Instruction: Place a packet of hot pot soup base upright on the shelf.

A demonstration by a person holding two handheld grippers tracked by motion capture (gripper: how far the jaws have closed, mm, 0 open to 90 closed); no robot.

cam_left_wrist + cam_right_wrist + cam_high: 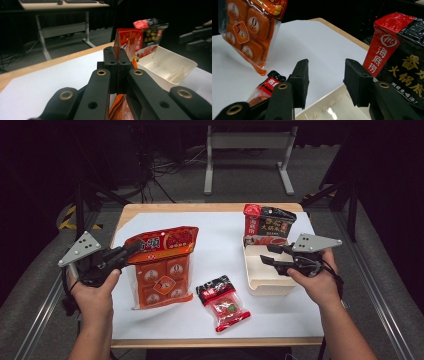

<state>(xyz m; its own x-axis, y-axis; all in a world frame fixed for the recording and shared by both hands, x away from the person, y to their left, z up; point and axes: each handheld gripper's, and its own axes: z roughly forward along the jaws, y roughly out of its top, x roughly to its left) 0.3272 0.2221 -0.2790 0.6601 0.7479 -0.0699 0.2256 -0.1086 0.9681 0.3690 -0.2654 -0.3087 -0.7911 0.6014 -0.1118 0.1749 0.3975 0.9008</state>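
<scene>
- Dark room; a wooden tabletop [210,207] under a white sheet.
- The left hand-held gripper [131,248] is clenched on the top corner of the orange plastic packet of wrapped blocks [162,270], which hangs just off the sheet.
- It looks floppy and slippery, fairly light; the stiffer sealed top edge seems the best hold.
- The right hand-held gripper [268,254] hovers, jaws apart and empty, over the cream plastic tray [270,285].
- The jaws hide the pinch itself.

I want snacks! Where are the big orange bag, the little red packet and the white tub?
big orange bag [162,270], high view, its front
little red packet [225,304], high view, its middle
white tub [270,287], high view, near wall
</scene>
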